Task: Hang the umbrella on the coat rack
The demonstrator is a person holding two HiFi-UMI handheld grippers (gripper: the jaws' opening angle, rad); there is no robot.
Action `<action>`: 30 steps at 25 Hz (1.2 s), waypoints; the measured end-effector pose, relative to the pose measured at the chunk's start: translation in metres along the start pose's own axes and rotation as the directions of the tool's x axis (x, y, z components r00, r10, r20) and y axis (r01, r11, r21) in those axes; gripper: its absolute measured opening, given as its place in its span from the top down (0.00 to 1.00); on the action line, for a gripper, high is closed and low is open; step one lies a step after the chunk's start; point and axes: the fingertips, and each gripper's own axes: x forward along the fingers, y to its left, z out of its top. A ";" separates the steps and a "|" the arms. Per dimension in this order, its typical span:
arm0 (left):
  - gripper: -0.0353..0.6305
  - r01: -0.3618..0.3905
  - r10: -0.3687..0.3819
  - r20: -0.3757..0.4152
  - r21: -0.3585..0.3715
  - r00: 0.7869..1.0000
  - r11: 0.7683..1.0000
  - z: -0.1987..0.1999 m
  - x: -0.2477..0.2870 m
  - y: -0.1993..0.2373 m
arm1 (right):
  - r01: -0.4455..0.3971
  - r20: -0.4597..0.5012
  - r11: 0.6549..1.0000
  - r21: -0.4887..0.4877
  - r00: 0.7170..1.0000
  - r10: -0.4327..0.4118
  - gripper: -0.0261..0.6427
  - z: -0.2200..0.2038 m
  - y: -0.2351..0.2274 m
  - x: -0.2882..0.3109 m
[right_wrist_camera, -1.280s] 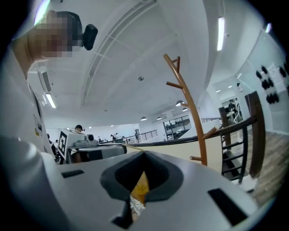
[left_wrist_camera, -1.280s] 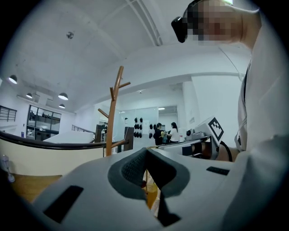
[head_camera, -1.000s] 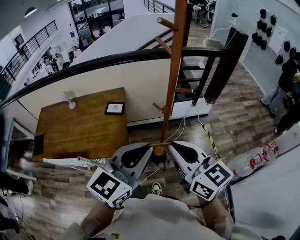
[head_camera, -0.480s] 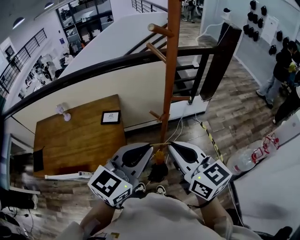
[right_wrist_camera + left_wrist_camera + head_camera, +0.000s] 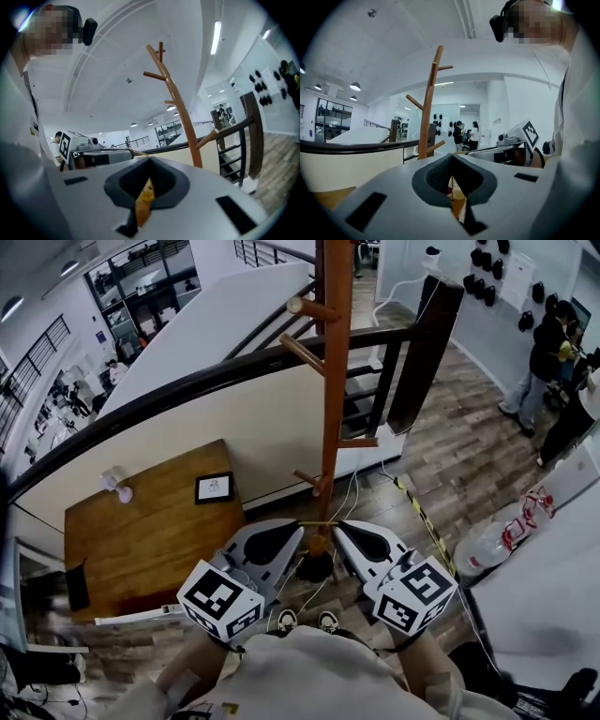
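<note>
Jaws of left gripper point(image 5: 296, 532) and right gripper point(image 5: 341, 529) both closed, each pinching one end of thin tan strap point(image 5: 319, 524) pulled taut between them. Umbrella point(image 5: 316, 563) hangs below strap, just short of coat rack point(image 5: 335, 381).

Risks:
- thin strap slips from tip pinch, umbrella drops
- hanging umbrella swings, knocks rack
- uneven grippers, so strap misses upturned peg point(image 5: 307, 477)

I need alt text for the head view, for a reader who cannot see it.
Seen from above, the left gripper and right gripper hold an umbrella between them, right in front of a tall wooden coat rack. A wooden table stands to the left.
</note>
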 end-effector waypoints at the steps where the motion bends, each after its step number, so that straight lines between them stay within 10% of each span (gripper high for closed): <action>1: 0.95 0.000 0.000 -0.003 -0.008 1.000 1.000 -0.001 0.003 0.006 | 0.005 -0.001 1.000 0.004 1.000 -0.005 0.95 -0.001 -0.003 0.005; 30: 0.95 0.046 -0.090 -0.207 -0.209 0.974 0.977 -0.122 0.091 0.102 | 0.235 -0.189 0.955 0.183 0.961 -0.200 0.95 -0.109 -0.110 0.092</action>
